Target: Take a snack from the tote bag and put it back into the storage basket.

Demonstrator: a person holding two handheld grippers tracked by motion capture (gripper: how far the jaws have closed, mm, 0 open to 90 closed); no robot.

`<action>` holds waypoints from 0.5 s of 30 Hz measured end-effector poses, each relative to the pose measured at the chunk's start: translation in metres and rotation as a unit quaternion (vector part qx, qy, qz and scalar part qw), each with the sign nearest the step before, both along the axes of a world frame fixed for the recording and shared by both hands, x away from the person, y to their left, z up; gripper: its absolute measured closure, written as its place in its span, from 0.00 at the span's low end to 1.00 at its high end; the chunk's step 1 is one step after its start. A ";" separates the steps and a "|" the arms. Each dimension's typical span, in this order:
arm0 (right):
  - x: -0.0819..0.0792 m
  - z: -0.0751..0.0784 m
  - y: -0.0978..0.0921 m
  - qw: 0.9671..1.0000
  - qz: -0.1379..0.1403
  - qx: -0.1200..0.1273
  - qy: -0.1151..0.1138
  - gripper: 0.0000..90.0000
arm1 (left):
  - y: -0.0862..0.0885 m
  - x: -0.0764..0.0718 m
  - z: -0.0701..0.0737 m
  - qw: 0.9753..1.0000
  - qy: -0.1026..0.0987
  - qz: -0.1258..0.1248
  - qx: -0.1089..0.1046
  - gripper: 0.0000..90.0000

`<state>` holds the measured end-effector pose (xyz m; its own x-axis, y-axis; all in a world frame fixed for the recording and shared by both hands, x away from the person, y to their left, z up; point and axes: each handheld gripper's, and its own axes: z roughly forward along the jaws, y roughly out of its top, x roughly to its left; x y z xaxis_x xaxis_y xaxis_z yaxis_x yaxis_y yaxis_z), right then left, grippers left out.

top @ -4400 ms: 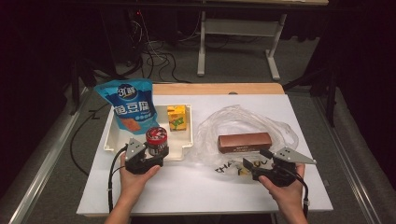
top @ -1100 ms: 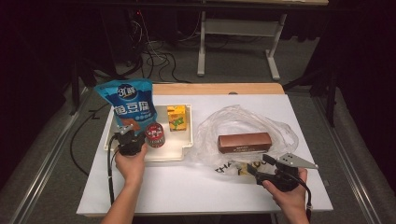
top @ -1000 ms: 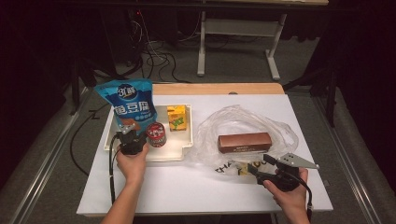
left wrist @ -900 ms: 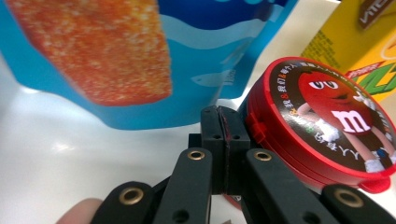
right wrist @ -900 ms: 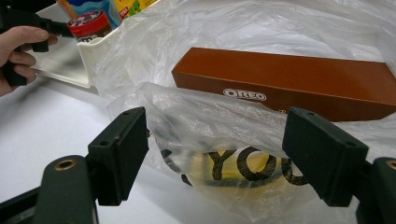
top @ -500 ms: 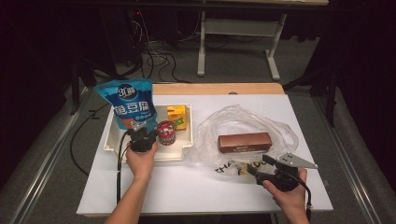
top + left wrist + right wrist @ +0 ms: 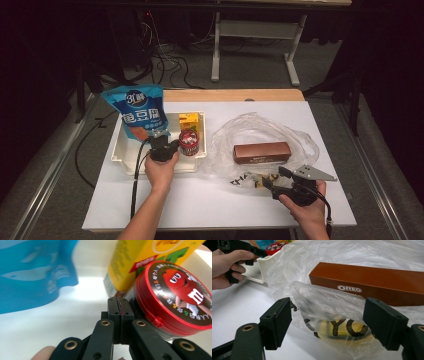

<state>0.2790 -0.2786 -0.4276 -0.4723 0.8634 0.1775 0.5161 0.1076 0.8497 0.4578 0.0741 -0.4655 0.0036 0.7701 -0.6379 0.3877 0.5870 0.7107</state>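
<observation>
My left gripper [image 7: 167,145] [image 7: 119,312] is inside the white tray [image 7: 125,155]. Its jaws are pressed together with nothing between them. Its right side rests against a red-lidded M&M's can [image 7: 189,142] [image 7: 175,297]. Right behind the can stands a yellow carton [image 7: 188,121] [image 7: 140,262]. A blue snack bag [image 7: 140,112] [image 7: 30,277] leans at the tray's far left. My right gripper [image 7: 272,181] [image 7: 330,325] is open at the near edge of a clear plastic bag [image 7: 260,130] [image 7: 332,307], its jaws on either side of a printed fold. A brown Oreo box [image 7: 262,152] [image 7: 372,282] lies on the bag.
The white table [image 7: 215,210] ends close to both hands at the front. A wooden strip [image 7: 235,95] runs along its far edge. Beyond it are cables on the floor and a desk frame [image 7: 250,30]. In the right gripper view, the other hand [image 7: 227,262] holds its gripper at the tray.
My left gripper has moved to the right inside the tray, and the can has shifted right with it toward the yellow carton. The right gripper has stayed open at the bag.
</observation>
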 end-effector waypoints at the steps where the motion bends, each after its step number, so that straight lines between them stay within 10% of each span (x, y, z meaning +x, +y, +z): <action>1: 0.000 0.000 0.000 1.000 0.000 0.000 0.000 0.26 | -0.002 0.000 0.000 1.000 0.000 -0.003 -0.002 1.00; 15: 0.000 0.001 -0.002 1.000 -0.005 0.005 0.000 0.27 | -0.004 -0.056 0.020 0.997 -0.056 -0.041 -0.031 1.00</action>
